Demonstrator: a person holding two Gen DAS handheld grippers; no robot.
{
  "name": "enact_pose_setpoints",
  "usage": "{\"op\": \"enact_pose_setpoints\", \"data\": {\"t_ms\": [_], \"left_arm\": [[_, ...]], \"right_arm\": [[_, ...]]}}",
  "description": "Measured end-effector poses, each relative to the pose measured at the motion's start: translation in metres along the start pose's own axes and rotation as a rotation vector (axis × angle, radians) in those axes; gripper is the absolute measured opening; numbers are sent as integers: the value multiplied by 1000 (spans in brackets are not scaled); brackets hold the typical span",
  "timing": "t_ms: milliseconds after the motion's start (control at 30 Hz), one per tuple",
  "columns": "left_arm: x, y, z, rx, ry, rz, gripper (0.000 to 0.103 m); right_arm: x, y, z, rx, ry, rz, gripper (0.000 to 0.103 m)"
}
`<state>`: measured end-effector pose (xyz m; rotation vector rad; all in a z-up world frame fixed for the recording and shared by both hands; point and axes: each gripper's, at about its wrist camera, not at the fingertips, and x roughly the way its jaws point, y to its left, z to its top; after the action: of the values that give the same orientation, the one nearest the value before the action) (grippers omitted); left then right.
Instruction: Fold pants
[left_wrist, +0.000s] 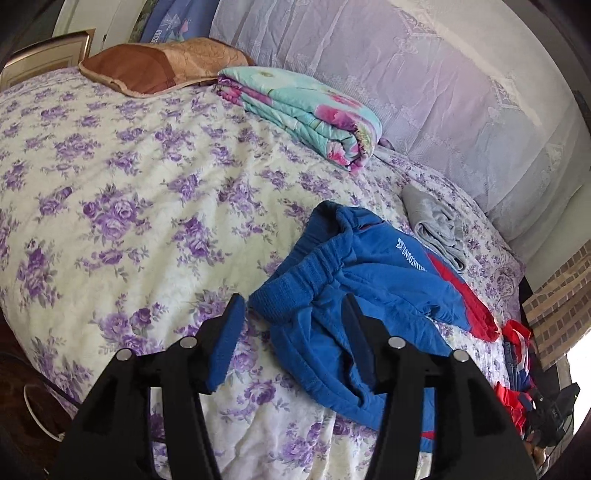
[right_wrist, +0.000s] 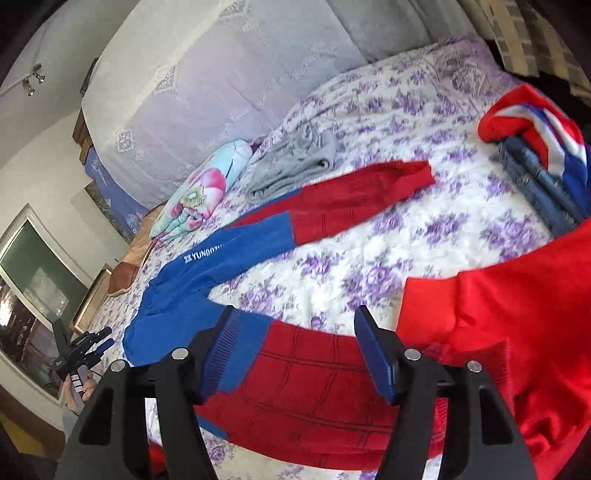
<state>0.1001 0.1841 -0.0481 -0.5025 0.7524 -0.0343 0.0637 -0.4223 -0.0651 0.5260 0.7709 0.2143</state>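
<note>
The pants (left_wrist: 354, 280) are blue at the top, with red lower legs and white lettering. In the left wrist view their elastic waistband lies bunched on the bed. My left gripper (left_wrist: 292, 308) is open just over it; the right finger rests above blue cloth and neither pad presses on it. In the right wrist view the pants (right_wrist: 207, 266) are spread out. One leg (right_wrist: 354, 199) runs to the upper right and the other red leg (right_wrist: 310, 380) lies under my right gripper (right_wrist: 295, 317), which is open and holds nothing.
The bed has a purple-flowered sheet (left_wrist: 110, 184). On it are a folded floral quilt (left_wrist: 306, 114), a brown pillow (left_wrist: 155, 70) and a folded grey garment (left_wrist: 436, 221). A red garment (right_wrist: 498, 314) and a pile with jeans (right_wrist: 535, 173) lie at the right edge.
</note>
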Motion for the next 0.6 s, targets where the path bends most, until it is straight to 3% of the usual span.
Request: {"op": "enact_pose_setpoints", "data": {"t_ms": [100,200,267,467,600], "left_arm": [[25,-9,-3,73,61,21,53],[68,-7,-10,101,166,145,53],[73,-9,-11,129,152,171,54],[50,-18,21,114,75,111,53],[54,-34,57,103,47,57,58]], "right_arm": [[25,-23,-16,64,112,-83,63],[29,-19,-22,23,119,-105,58],[25,-16,-12,50,119,-87,60],[5,5,27,2,6,-25,67],[18,2,71,12,-27,-4,67]]}}
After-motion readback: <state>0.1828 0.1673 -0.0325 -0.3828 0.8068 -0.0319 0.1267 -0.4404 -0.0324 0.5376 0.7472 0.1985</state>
